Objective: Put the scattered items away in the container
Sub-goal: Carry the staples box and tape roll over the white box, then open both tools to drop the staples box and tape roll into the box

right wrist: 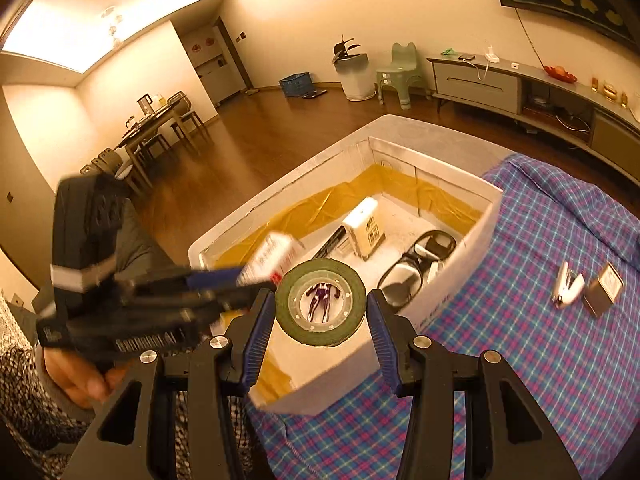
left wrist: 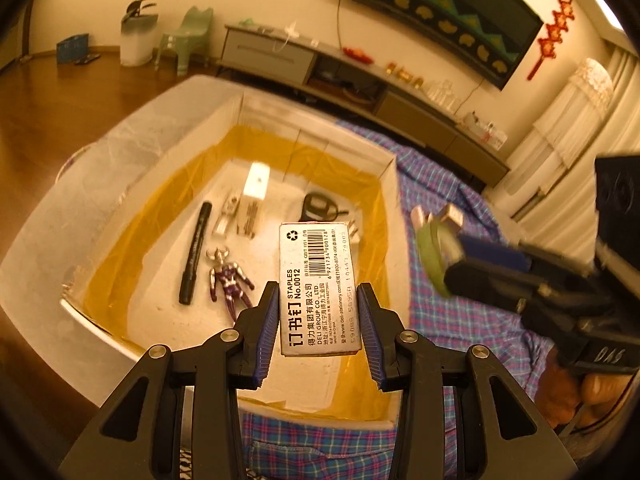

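My left gripper [left wrist: 318,312] is shut on a white staples box [left wrist: 316,288] and holds it above the white container [left wrist: 120,208] lined with yellow tape. Inside the container lie a black marker [left wrist: 195,254], a purple toy figure [left wrist: 229,278], a white box [left wrist: 252,196] and black glasses [left wrist: 320,206]. My right gripper [right wrist: 321,322] holds a green tape roll [right wrist: 320,307] over the container's [right wrist: 452,276] near corner; gaps show beside the roll. It also shows in the left wrist view [left wrist: 434,258]. A small stapler [right wrist: 566,286] and a small box [right wrist: 604,288] lie on the checked cloth [right wrist: 540,360].
The container sits at the edge of the blue-pink checked cloth [left wrist: 452,312]. A wooden floor, a TV cabinet [left wrist: 304,60], a green stool [right wrist: 398,72] and a white bin [right wrist: 354,74] lie beyond. A dining table [right wrist: 154,124] stands far left.
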### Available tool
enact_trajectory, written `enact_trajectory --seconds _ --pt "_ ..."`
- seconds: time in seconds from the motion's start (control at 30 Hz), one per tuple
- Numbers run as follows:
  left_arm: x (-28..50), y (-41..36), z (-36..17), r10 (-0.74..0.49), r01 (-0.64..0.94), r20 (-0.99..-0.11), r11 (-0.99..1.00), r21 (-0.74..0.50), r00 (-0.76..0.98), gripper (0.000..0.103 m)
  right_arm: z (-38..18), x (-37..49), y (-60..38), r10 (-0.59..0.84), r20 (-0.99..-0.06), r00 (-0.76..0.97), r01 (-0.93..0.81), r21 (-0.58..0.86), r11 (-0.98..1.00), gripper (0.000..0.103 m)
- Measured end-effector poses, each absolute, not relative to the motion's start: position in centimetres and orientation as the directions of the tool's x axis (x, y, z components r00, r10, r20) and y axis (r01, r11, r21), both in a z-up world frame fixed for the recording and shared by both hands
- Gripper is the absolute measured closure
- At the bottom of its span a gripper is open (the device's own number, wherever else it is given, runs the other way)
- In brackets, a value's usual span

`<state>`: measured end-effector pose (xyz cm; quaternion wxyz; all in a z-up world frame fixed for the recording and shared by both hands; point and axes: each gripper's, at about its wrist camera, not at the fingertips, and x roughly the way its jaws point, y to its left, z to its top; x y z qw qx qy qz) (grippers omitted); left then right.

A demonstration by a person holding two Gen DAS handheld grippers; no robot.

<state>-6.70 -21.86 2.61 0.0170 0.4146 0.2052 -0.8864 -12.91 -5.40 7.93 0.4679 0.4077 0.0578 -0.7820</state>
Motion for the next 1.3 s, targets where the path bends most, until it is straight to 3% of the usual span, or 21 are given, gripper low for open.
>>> enact_trajectory --seconds 1.3 --pt "-9.7 -18.6 -1.7 0.222 0.105 -0.796 -0.936 -0.335 -0.563 0.063 2.4 -24.5 -16.3 -0.495 -0.858 -0.135 0.736 0.248 -0.63 0.054"
